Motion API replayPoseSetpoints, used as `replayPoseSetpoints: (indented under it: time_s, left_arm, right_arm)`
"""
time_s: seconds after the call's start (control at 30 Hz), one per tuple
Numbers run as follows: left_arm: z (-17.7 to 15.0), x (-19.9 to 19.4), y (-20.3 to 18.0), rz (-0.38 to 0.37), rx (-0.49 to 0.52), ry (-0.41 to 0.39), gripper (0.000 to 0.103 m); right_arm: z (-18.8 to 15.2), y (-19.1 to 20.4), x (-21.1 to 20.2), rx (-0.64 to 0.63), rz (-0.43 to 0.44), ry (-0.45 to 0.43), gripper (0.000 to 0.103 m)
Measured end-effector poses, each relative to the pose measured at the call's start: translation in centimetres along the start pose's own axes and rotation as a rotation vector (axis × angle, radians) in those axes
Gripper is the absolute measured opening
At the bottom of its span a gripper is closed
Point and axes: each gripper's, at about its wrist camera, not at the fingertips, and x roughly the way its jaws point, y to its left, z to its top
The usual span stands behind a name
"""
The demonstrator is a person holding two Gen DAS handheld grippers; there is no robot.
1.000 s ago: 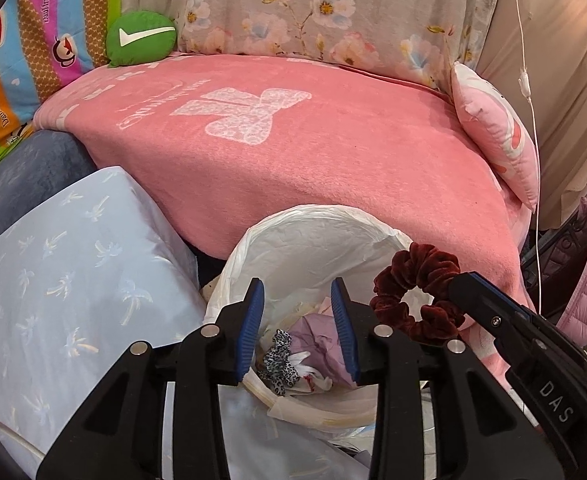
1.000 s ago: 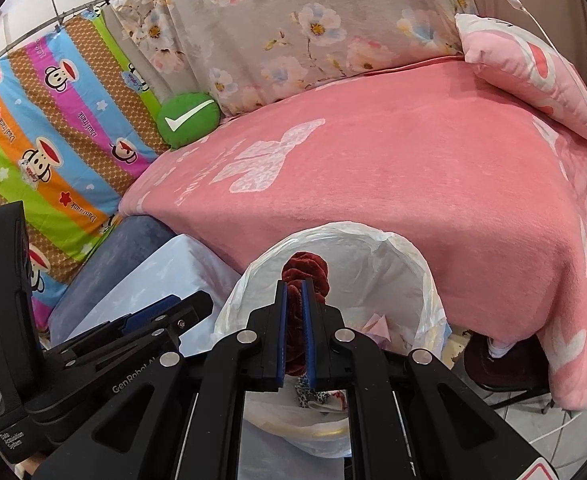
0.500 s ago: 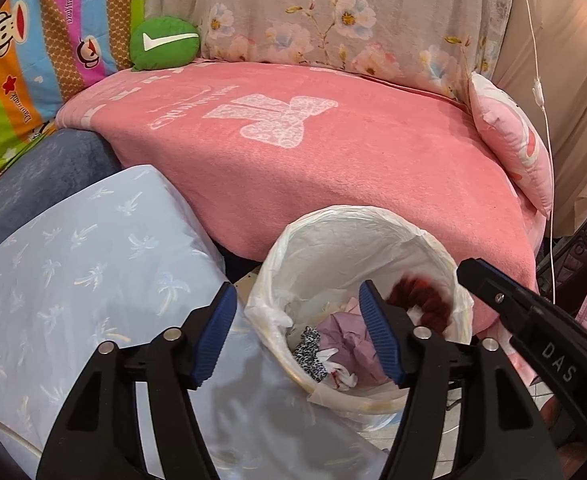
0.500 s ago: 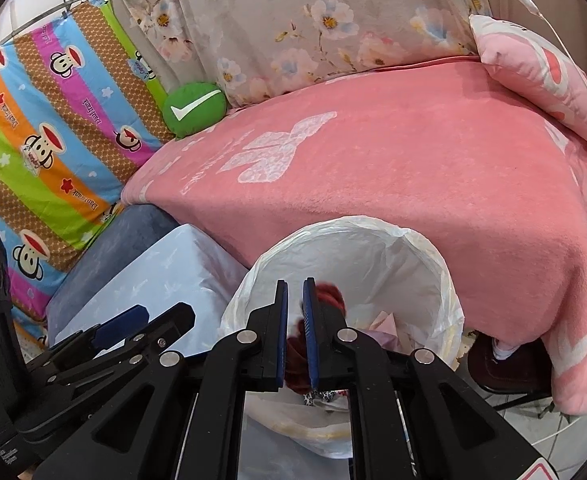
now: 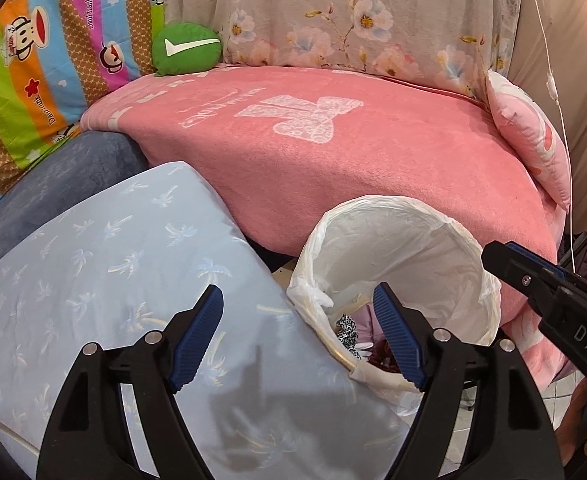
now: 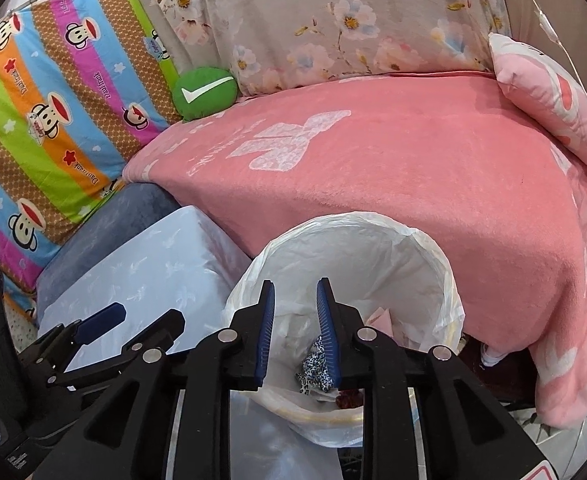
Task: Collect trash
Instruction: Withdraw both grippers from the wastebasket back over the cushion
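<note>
A bin lined with a white bag (image 5: 393, 248) (image 6: 353, 256) stands against the pink bed. A dark red scrunchie (image 6: 349, 397) (image 5: 381, 354) lies loose at its bottom, beside a leopard-print scrap (image 6: 315, 364) (image 5: 347, 326). My right gripper (image 6: 296, 282) hovers over the bin's near rim, its jaws opening with nothing between them; its tip (image 5: 533, 276) shows at the right of the left wrist view. My left gripper (image 5: 295, 292) is to the left, over the pillow and the bin's left edge, its jaws opening wide and empty; its fingers (image 6: 105, 320) show low left.
A light blue pillow (image 5: 113, 280) lies left of the bin on a grey-blue cushion (image 5: 53, 176). Behind is a pink blanket (image 5: 353, 160), with a green cushion (image 5: 187, 50), a pink pillow (image 5: 533, 144) and a hanging white cable (image 5: 553, 88). Tiled floor (image 6: 573, 428) shows at the right.
The right gripper, shut on the scrunchie over the bin, has parted its jaws and the scrunchie has dropped in. The left gripper has opened wide and shifted left over the pillow.
</note>
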Motion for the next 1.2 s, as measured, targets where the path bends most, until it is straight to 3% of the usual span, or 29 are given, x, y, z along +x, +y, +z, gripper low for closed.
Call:
replayPoseSetpoints:
  time_s: [0.77, 1.2]
  left_arm:
    - [-3.5, -1.2, 0.9, 0.089, -0.003, 0.017, 0.089]
    - [-4.4, -1.4, 0.8, 0.112, 0.001, 0.027, 0.091]
  right_arm:
    - [-5.1, 0.5, -1.6, -0.069, -0.122, 0.046, 0.064]
    - [-5.4, 0.5, -2.0, -0.073, -0.136, 0.044, 0.072]
